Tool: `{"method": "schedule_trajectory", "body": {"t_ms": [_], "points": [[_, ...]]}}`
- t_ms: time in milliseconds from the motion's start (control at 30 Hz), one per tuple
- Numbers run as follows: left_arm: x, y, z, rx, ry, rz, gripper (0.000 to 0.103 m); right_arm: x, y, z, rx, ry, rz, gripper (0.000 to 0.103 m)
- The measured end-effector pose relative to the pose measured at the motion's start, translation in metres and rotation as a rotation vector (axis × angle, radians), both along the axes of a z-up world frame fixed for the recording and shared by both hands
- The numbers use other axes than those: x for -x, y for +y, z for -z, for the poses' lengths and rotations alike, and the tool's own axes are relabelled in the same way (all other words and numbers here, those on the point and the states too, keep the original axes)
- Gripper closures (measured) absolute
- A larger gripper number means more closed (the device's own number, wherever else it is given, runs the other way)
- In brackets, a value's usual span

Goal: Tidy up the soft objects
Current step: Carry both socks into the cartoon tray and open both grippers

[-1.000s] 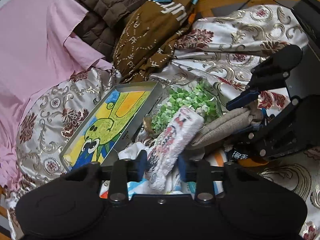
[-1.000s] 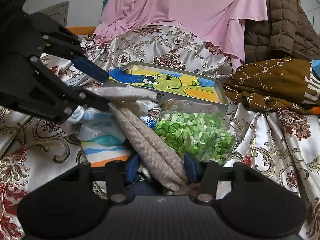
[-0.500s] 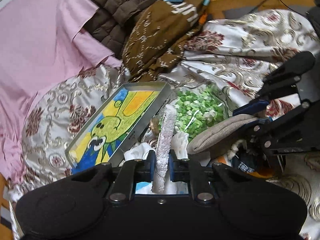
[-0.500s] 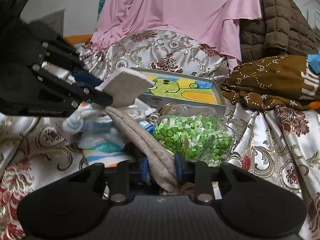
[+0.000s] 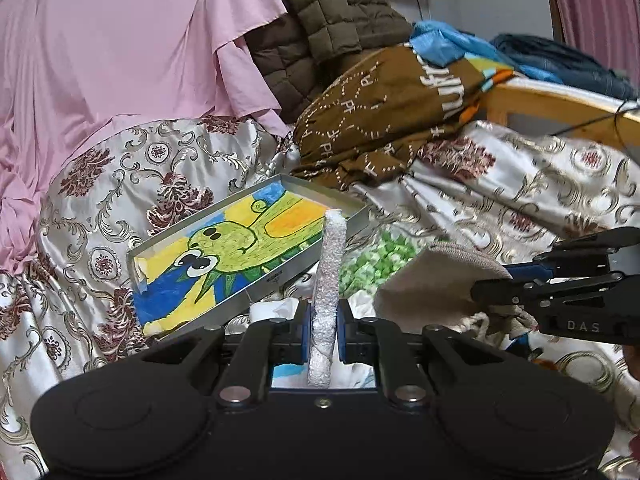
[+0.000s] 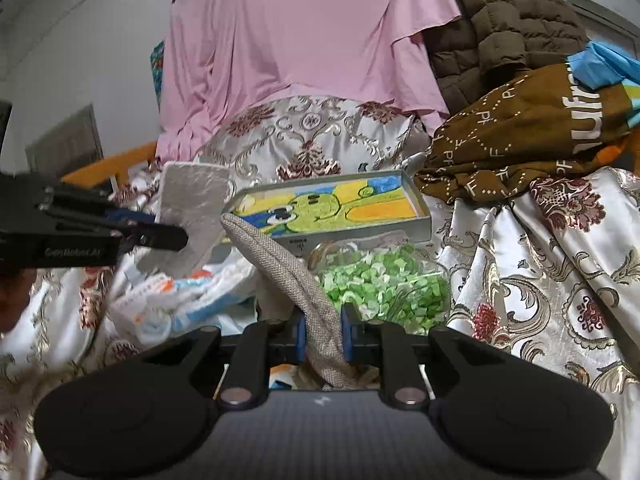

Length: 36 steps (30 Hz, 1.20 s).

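Observation:
My left gripper [image 5: 323,320] is shut on a white fluffy cloth [image 5: 330,264], which stands on edge between the pads in the left wrist view. The right wrist view shows the same cloth [image 6: 192,216] flat, held by the left gripper [image 6: 180,236] at the left. A beige woven cloth [image 6: 288,264] lies between the jaws of my right gripper [image 6: 324,336]; they are closing and the pads press on it. Seen from the left wrist, that beige cloth [image 5: 436,280] hangs from the right gripper [image 5: 492,282] at the right. Both cloths are lifted off the pile.
A metal tray with a cartoon painting [image 5: 240,256] and a bag of green bits [image 6: 380,280] lie just ahead. White, blue and orange cloths [image 6: 192,296] are piled underneath. Behind are a pink sheet [image 6: 304,40], a brown quilted jacket [image 6: 500,28], a brown printed cloth [image 5: 380,120] and a wooden bed rail [image 5: 560,104].
The left gripper closed on the white cloth, rolled it onto its edge and rose. The right gripper closed tighter on the beige cloth and lifted it. Both views tilted upward.

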<state>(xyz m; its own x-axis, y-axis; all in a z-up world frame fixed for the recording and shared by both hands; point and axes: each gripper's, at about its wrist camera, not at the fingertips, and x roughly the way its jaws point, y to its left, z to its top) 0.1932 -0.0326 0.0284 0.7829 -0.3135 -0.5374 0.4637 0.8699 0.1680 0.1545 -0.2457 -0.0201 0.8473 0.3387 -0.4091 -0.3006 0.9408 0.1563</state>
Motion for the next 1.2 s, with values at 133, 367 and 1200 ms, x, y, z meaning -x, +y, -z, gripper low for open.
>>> {"method": "schedule_trajectory", "body": {"t_ms": [133, 367, 1200], "points": [[0.005, 0.007, -0.008, 0.069, -0.019, -0.003, 0.09, 0.006, -0.003, -0.008, -0.009, -0.034, 0.017, 0.084], [-0.017, 0.025, -0.033, 0.172, -0.046, -0.04, 0.09, -0.004, 0.0, -0.042, -0.039, -0.093, 0.043, 0.084], [-0.249, 0.121, 0.051, 0.131, 0.084, -0.234, 0.089, -0.307, 0.122, -0.024, 0.123, 0.149, 0.063, 0.082]]}}
